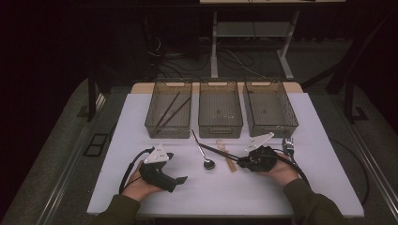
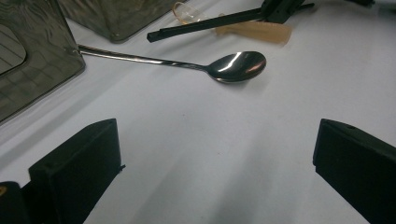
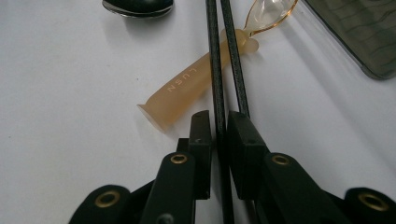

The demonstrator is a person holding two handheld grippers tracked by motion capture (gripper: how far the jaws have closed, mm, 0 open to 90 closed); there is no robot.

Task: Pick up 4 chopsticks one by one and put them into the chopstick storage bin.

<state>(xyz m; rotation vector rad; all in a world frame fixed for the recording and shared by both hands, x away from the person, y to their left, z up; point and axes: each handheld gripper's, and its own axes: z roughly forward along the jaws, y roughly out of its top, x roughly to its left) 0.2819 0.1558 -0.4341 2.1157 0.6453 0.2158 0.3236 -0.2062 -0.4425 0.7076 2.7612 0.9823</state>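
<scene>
Black chopsticks (image 3: 219, 60) in right claw (image 3: 219, 133), across amber spoon (image 3: 196, 88), steel spoon (image 2: 233, 66) beside.

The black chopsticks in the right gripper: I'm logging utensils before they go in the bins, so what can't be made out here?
- Black chopsticks: right gripper view, far tips cut off by the top edge; whether the right gripper pinches one or both is unclear.
- Shiny metal spoon: left gripper view, handle end hidden behind the smoky plastic bin.
- Silver fork: high view, too small, partly behind the hand.

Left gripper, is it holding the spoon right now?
No, the left gripper is open with bare table between its jaws, and the spoon lies beyond them untouched.
</scene>
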